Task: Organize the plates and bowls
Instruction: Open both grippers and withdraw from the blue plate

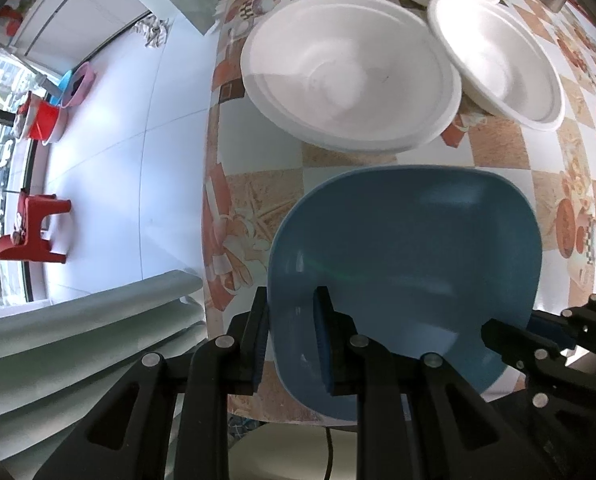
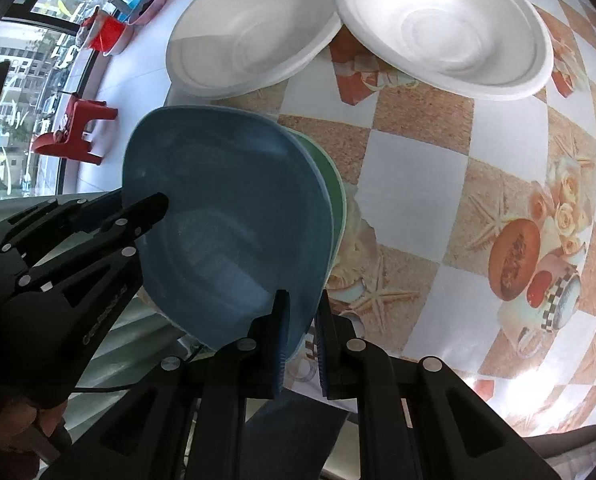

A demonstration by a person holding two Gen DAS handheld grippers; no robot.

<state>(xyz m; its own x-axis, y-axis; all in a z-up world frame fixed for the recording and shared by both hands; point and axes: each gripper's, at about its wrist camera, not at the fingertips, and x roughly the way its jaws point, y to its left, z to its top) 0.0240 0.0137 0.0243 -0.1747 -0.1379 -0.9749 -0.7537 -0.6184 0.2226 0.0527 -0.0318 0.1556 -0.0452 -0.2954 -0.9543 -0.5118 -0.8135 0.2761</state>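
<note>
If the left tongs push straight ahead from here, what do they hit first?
The left tongs are shut on the blue plate, so its far rim leads. It would probably meet the nearest white bowl first; height clearance is unclear.

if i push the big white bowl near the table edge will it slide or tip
The big white bowl looks like thin foam or pulp, so probably very light and quick to slide on the glossy tablecloth. Its rim seems to overhang the table edge, so a leftward push could tip it off. It touches the second white bowl, which may shift too.
</note>
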